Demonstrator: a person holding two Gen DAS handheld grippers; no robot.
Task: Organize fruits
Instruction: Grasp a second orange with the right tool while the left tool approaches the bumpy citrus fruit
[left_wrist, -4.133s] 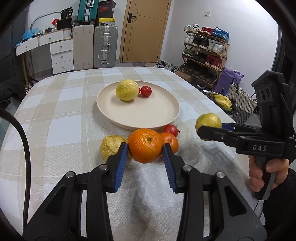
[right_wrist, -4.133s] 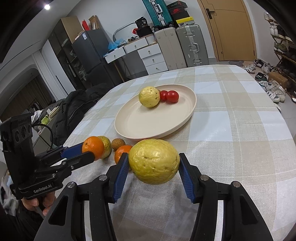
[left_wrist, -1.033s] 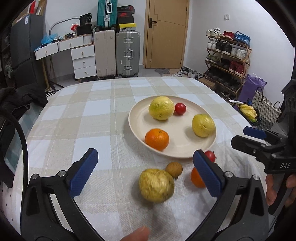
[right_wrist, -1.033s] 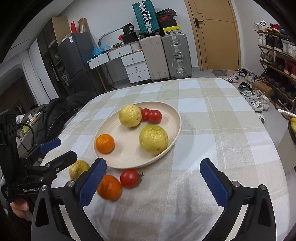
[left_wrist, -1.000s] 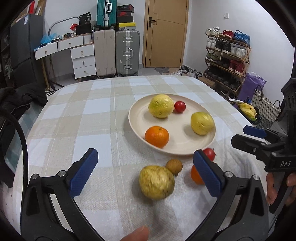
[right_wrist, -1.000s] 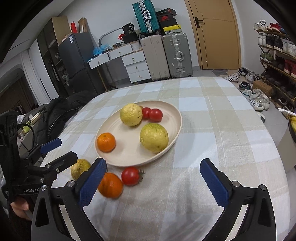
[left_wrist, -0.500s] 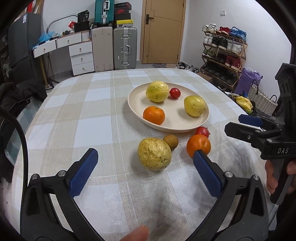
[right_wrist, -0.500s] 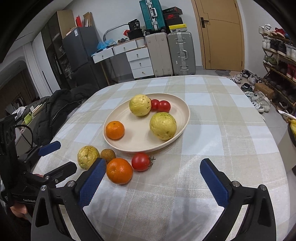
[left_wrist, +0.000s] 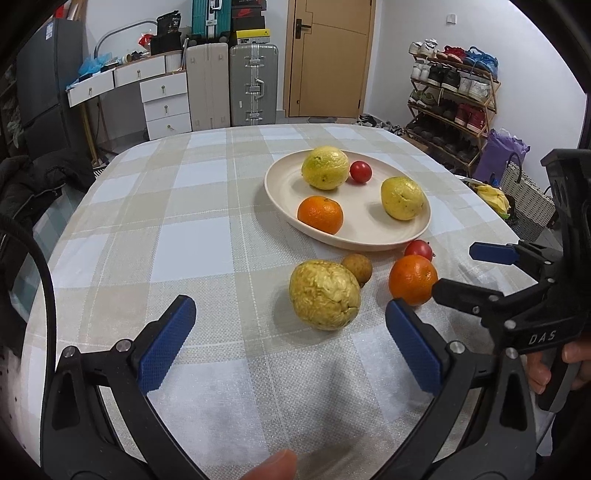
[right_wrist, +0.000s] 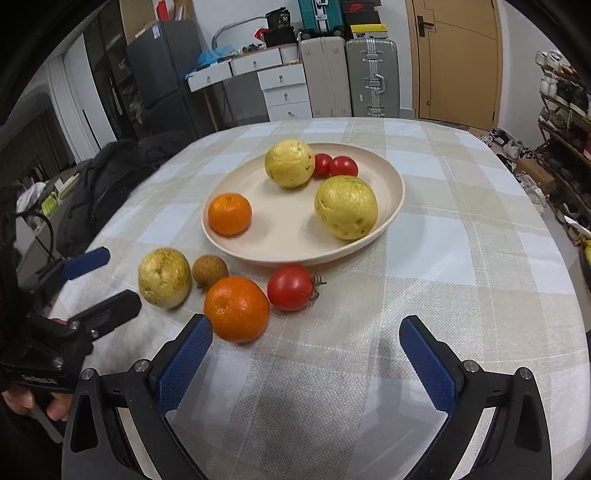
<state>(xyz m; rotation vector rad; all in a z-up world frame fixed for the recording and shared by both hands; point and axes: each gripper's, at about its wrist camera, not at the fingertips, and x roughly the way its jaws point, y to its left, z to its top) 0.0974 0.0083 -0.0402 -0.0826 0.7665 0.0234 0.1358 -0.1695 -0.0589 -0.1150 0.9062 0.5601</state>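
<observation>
Looking at the left gripper (left_wrist: 288, 343): jaws wide apart, holding nothing, near the bumpy yellow fruit (left_wrist: 324, 294).
Small brown fruit (left_wrist: 357, 268): on the worktop (left_wrist: 147, 236), touching the bumpy one.
Plate (left_wrist: 280, 199): now has the orange (left_wrist: 320, 215) and second yellow fruit (left_wrist: 402, 198) that the jaws held before.
Loose orange (right_wrist: 236, 309), tomato (right_wrist: 290, 287): beside the plate, still to move.
Right gripper (right_wrist: 306, 354): jaws apart, empty, just behind them.

left gripper (left_wrist: 290, 343) hanging wide open, wrinkly yellow fruit (left_wrist: 324, 294) sitting at 12 o'clock between its pads, plate (left_wrist: 280, 184) sitting further up at 1 o'clock, right gripper (left_wrist: 465, 271) poking in at 3 o'clock
</observation>
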